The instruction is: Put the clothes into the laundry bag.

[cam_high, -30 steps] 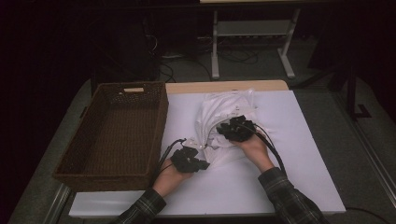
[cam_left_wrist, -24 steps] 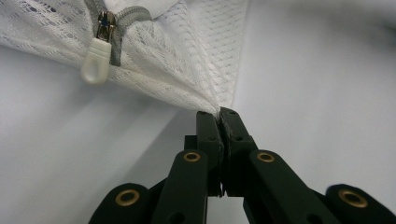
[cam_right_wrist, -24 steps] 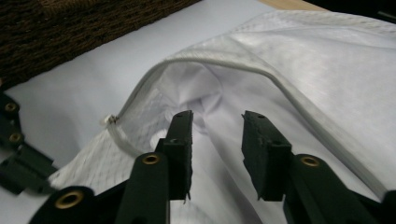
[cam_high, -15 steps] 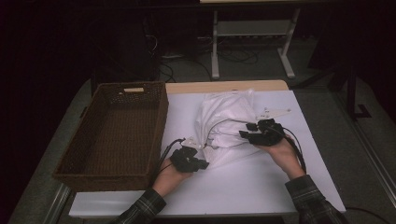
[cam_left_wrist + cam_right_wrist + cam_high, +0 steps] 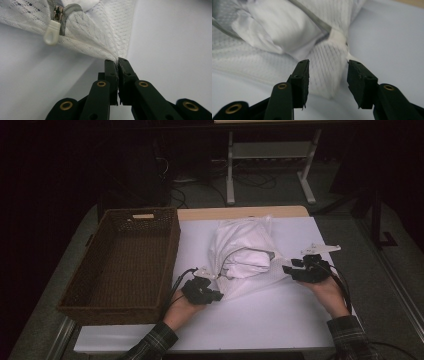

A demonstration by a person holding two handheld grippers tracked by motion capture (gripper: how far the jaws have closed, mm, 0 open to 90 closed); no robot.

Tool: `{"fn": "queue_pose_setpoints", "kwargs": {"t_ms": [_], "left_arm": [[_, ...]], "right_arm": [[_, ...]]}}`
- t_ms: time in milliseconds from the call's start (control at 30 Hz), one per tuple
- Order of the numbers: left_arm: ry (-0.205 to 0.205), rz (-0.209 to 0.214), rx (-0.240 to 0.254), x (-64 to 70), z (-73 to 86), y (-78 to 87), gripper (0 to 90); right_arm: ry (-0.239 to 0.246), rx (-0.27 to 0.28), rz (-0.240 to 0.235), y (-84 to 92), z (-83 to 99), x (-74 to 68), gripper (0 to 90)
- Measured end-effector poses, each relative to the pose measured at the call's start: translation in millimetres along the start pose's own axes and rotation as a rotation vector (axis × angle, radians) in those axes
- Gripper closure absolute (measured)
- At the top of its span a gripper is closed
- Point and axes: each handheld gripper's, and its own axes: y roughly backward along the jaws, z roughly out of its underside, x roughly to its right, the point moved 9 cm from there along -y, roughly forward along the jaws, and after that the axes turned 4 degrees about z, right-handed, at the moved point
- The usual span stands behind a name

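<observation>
High view: fixed above the near edge of the counter (image 5: 300,320), facing forward and down, taking in the whole surface. Left and right gripper views: each close behind its own fingers, looking along them at the white mesh bag (image 5: 245,252), which all three views share.

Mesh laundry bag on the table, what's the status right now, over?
Left gripper shut on a corner of the mesh bag. Right gripper open, jaws just opened, bag corner between them, not pinched. Basket sits apart; nothing in the way.
</observation>
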Motion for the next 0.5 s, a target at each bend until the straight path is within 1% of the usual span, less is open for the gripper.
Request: {"fn": "queue_pose_setpoints", "kwargs": {"t_ms": [33,67,133,200,333,400,433,467,500], "left_arm": [[0.001,0.0,-0.003,-0.5,0.4,-0.4,86.6],[0.0,-0.001,-0.003,-0.6,0.5,-0.4,86.6],[0.002,-0.002,-0.003,-0.5,0.5,-0.4,86.6],[0.003,-0.003,-0.003,-0.7,0.6,-0.4,86.6],[0.007,-0.006,-0.001,-1.0,0.6,-1.2,86.6],[0.007,-0.006,-0.001,-1.0,0.6,-1.2,86.6],[0.008,-0.007,-0.004,-1.6,0.8,-1.1,86.6],[0.008,-0.008,-0.003,-1.8,0.7,-1.0,86.6],[0.008,-0.009,-0.004,-2.1,0.8,-1.0,86.6]], "right_arm": [[-0.012,-0.021,0.002,-3.4,6.0,4.3,52.4],[-0.024,-0.024,-0.006,-5.3,7.5,5.7,53.3],[-0.04,-0.02,-0.024,-8.4,8.3,5.9,58.0],[-0.032,-0.04,-0.029,-12.9,11.5,5.1,63.1],[-0.002,-0.058,-0.036,-18.7,15.9,2.3,80.5],[0.006,-0.062,-0.034,-19.3,16.4,2.0,80.5],[0.006,-0.062,-0.034,-19.3,16.4,2.0,82.7],[0.021,-0.069,-0.036,-19.7,17.8,1.8,86.9],[0.022,-0.072,-0.033,-19.4,18.8,1.5,86.9]]}}
